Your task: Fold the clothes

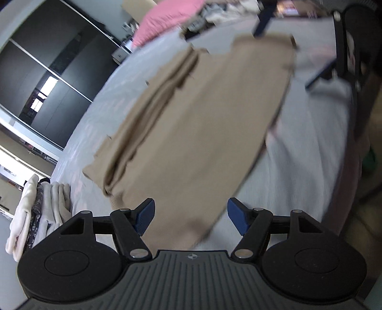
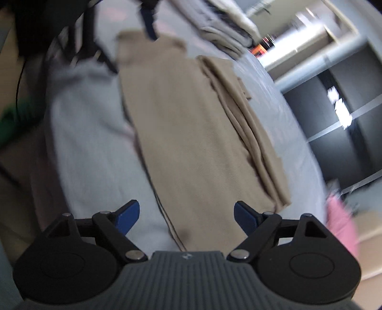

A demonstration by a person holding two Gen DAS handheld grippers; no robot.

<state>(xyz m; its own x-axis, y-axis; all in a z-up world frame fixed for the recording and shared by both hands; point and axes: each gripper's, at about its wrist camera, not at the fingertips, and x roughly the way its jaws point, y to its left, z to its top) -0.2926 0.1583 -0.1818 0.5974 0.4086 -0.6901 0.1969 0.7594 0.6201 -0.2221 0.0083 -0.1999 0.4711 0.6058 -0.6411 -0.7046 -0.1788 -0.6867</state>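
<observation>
A tan garment lies lengthwise on a pale grey bed sheet, with one long side folded over into a thick layered band. My left gripper hovers open at one short end of it, blue pads wide apart and nothing between them. From the opposite end, the right wrist view shows the same garment with its folded band on the right. My right gripper is open over that end. Each gripper shows at the far end of the other's view: the right gripper and the left gripper.
A stack of folded pale and patterned clothes sits at the bed's edge to the left. A pink cloth and mixed clothes lie at the far end. Dark sliding wardrobe doors stand beyond the bed. A pink item lies at the right.
</observation>
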